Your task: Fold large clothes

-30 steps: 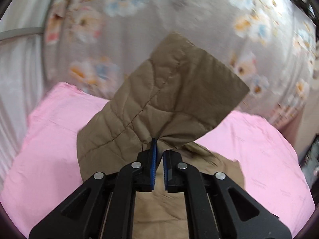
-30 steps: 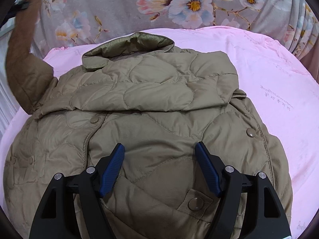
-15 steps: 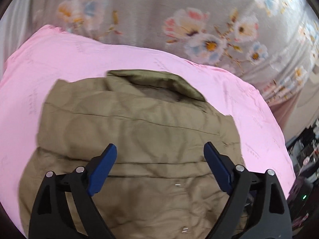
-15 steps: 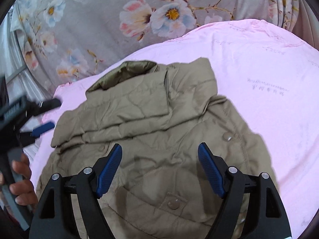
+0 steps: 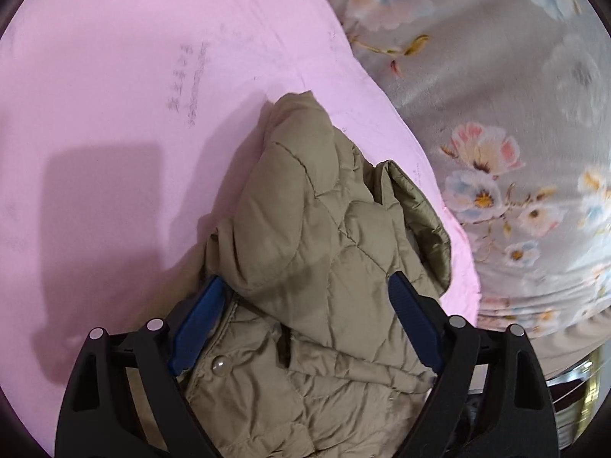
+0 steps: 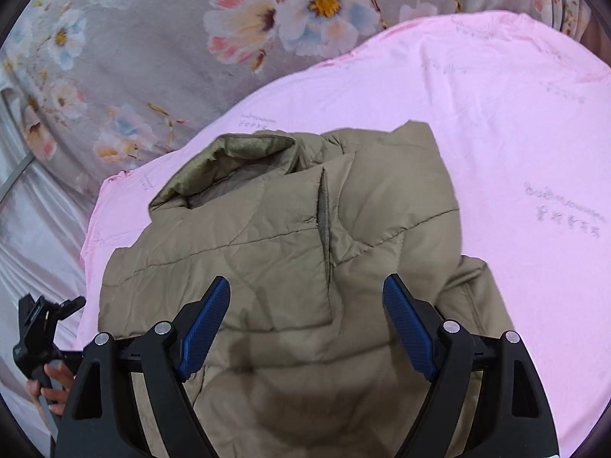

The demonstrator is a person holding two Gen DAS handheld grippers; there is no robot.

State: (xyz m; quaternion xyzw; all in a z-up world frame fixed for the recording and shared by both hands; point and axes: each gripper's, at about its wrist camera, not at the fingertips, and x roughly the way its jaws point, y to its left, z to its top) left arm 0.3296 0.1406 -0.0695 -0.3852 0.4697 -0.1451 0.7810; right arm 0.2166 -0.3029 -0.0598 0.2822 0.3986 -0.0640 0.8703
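Jacket [image 6: 290, 267], khaki and quilted, lies on the pink sheet [image 6: 515, 114] with both sleeves folded across its front, collar toward the far edge by the floral curtain [image 6: 152, 38]. Left gripper [image 5: 305, 328] and right gripper [image 6: 305, 332] hover over it, jaws spread wide, grasping nothing.

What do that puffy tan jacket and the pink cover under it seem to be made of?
The puffy tan quilted jacket looks like a thin synthetic shell over padding: stitched curved panels puff up, and the collar lining has a slight sheen. The pink printed cover looks like matte, soft woven cloth, probably cotton, though that is uncertain; faint printed lettering shows on it.
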